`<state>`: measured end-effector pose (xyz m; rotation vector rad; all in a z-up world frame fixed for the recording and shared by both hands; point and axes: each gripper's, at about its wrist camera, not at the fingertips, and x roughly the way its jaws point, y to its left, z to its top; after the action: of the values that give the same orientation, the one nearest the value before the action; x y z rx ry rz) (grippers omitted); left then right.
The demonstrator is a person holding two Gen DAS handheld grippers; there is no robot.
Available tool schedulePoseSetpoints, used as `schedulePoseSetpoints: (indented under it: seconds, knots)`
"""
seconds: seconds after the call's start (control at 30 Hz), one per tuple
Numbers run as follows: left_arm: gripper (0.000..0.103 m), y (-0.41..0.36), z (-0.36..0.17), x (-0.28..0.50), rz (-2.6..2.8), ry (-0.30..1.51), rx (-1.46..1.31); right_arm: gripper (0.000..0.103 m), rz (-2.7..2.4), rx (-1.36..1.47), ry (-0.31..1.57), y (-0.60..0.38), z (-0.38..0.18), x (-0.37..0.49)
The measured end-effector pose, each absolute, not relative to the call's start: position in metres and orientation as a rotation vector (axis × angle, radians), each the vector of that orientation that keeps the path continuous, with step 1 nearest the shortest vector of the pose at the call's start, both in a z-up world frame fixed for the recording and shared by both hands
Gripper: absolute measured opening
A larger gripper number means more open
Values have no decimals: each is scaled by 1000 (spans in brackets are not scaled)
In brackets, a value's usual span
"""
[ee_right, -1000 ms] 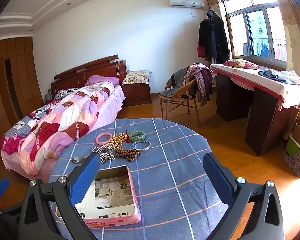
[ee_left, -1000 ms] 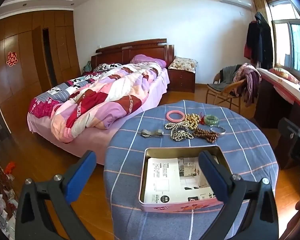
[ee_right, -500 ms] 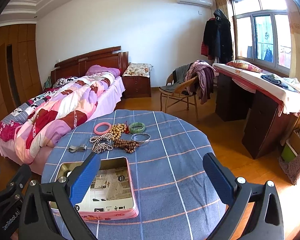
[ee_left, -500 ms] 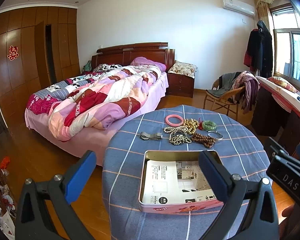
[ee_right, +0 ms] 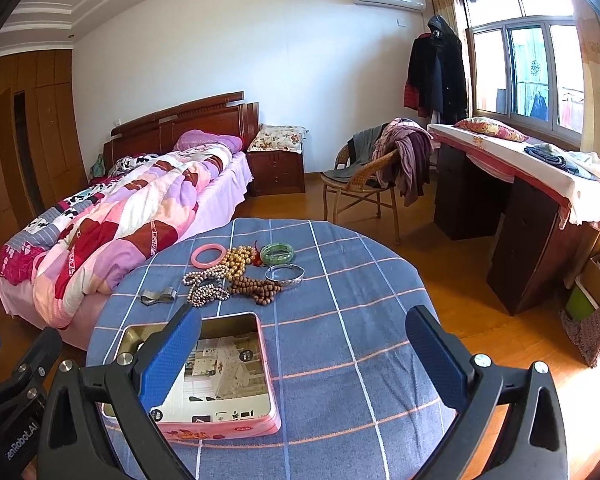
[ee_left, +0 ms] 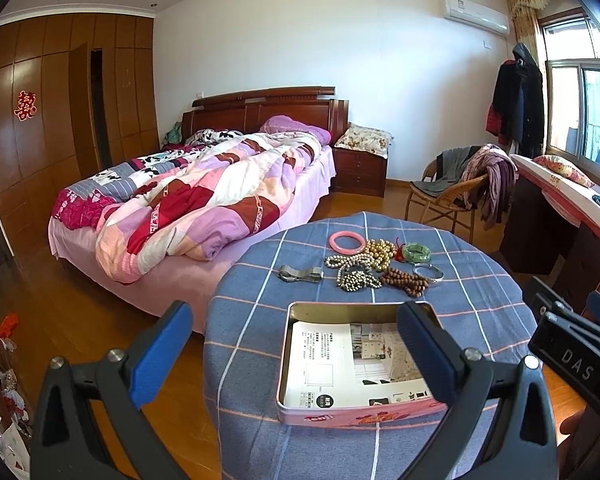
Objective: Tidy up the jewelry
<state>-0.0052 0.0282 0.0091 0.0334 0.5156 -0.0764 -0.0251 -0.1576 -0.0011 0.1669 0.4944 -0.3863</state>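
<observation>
Left wrist view: left gripper [ee_left: 296,344] and right gripper [ee_right: 304,348] both spread wide, empty, above tin [ee_left: 300,414] at table [ee_left: 480,292] near edge; jewelry [ee_left: 364,266] lies toward the far edge.

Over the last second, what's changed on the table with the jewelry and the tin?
Only the viewpoints shifted: both hand-held grippers, left and right, drew back and rose slightly, so more of the room shows. Each stays open and empty. The pink bangle, pearl strands, wooden beads, green bangle, silver bangle and watch lie unmoved behind the open tin.
</observation>
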Motion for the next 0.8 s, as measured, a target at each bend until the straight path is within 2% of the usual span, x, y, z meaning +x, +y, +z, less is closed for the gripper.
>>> schedulePoseSetpoints:
  seconds: [0.8]
  knots:
    - [103, 29, 9, -5, -75, 514, 37, 102, -372, 181, 508, -160, -6, -22]
